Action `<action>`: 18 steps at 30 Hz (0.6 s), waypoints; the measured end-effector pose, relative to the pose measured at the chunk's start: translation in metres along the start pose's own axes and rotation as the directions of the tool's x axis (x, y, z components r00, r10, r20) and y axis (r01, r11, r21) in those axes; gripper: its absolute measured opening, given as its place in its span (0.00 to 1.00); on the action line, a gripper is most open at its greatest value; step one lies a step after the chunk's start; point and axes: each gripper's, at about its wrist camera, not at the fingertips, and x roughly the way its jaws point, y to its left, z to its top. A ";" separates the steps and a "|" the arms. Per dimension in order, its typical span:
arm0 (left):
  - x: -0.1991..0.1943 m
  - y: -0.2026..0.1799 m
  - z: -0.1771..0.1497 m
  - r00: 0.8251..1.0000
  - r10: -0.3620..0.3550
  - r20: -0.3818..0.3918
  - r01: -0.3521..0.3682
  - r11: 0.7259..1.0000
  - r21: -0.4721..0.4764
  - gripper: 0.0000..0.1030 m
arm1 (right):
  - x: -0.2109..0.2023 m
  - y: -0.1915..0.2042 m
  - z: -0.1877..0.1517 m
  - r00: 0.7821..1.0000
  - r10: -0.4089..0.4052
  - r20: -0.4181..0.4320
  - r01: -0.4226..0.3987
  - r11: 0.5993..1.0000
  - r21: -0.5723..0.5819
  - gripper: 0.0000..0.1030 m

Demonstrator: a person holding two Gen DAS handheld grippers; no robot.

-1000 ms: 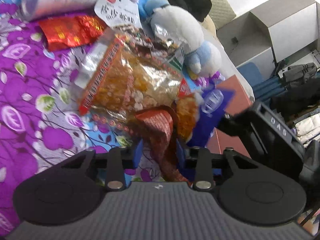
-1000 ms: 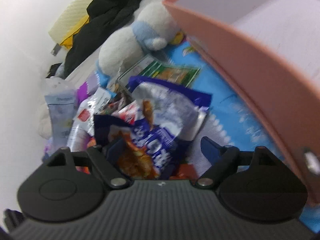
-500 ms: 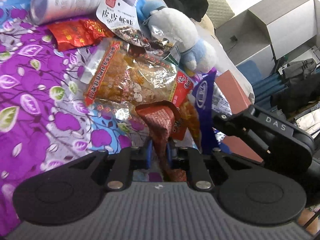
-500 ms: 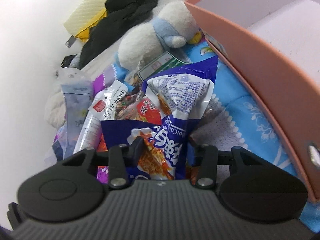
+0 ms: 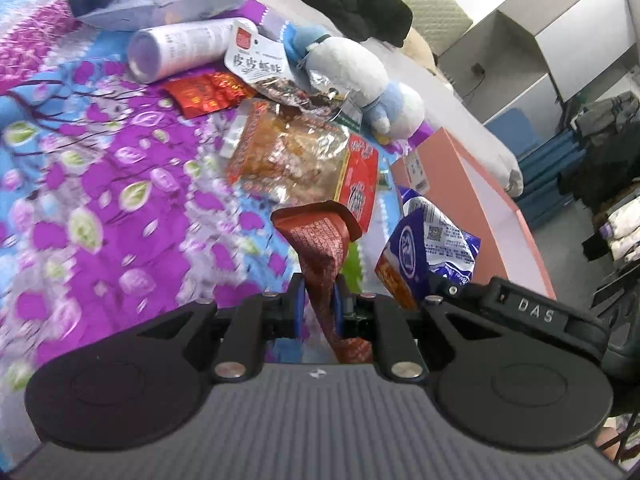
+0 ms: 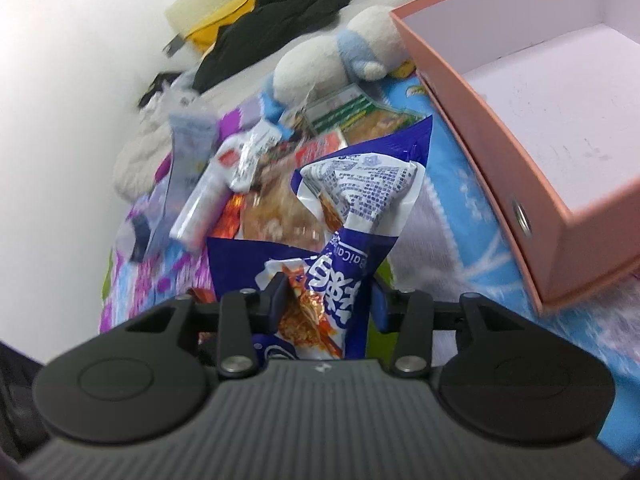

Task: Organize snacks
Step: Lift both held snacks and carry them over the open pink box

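Note:
My left gripper (image 5: 318, 304) is shut on a dark red snack packet (image 5: 320, 248) and holds it above the floral bedspread. My right gripper (image 6: 328, 300) is shut on a blue and white snack bag (image 6: 352, 216), also lifted; this bag shows in the left wrist view (image 5: 432, 248) beside the right gripper's body. An open pink box (image 6: 472, 96) with a white inside stands to the right, seen in the left wrist view too (image 5: 480, 184). More snacks lie on the bed: a large orange bag (image 5: 296, 152), a red foil packet (image 5: 204, 92) and a white packet (image 5: 256, 60).
A white and blue plush toy (image 5: 352, 76) lies behind the snack pile. A white cylinder (image 5: 176, 52) and a pale bag (image 5: 172, 0) lie at the far left. Black clothing (image 6: 288, 4) sits at the bed's far end. Grey cabinets (image 5: 540, 40) stand beyond the bed.
Both grippers closed on their packets and lifted them off the pile. The right gripper with the blue bag has moved towards the pink box, whose inside now shows.

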 end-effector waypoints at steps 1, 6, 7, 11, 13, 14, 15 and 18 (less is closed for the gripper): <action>-0.006 -0.001 -0.003 1.000 0.008 -0.011 -0.008 1.000 0.005 0.16 | -0.004 0.001 -0.004 1.000 0.004 -0.010 -0.004 1.000 -0.018 0.43; -0.026 -0.003 -0.024 0.997 0.052 -0.059 -0.049 0.998 0.039 0.16 | -0.020 -0.001 -0.025 0.999 -0.002 -0.054 -0.003 0.997 -0.077 0.43; -0.028 -0.002 -0.028 0.996 0.062 -0.069 -0.059 0.997 0.040 0.16 | -0.023 -0.002 -0.030 0.998 -0.009 -0.059 0.003 0.996 -0.093 0.43; -0.028 -0.002 -0.039 0.990 0.105 -0.089 -0.103 0.994 0.034 0.16 | -0.025 -0.010 -0.048 0.993 -0.042 -0.109 0.025 0.988 -0.150 0.43; -0.026 -0.003 -0.039 0.989 0.122 -0.087 -0.120 0.992 0.030 0.18 | -0.023 -0.017 -0.055 0.989 -0.067 -0.133 0.045 0.985 -0.166 0.44; -0.024 -0.004 -0.038 0.988 0.128 -0.085 -0.125 0.992 0.033 0.18 | -0.021 -0.021 -0.057 0.987 -0.073 -0.140 0.049 0.985 -0.167 0.45; -0.023 -0.006 -0.038 0.988 0.131 -0.083 -0.128 0.991 0.041 0.18 | -0.021 -0.024 -0.058 0.987 -0.073 -0.143 0.049 0.985 -0.163 0.46; -0.015 -0.013 -0.036 0.982 0.172 -0.082 -0.165 0.983 0.079 0.27 | -0.022 -0.032 -0.060 0.987 -0.082 -0.140 0.062 0.988 -0.145 0.53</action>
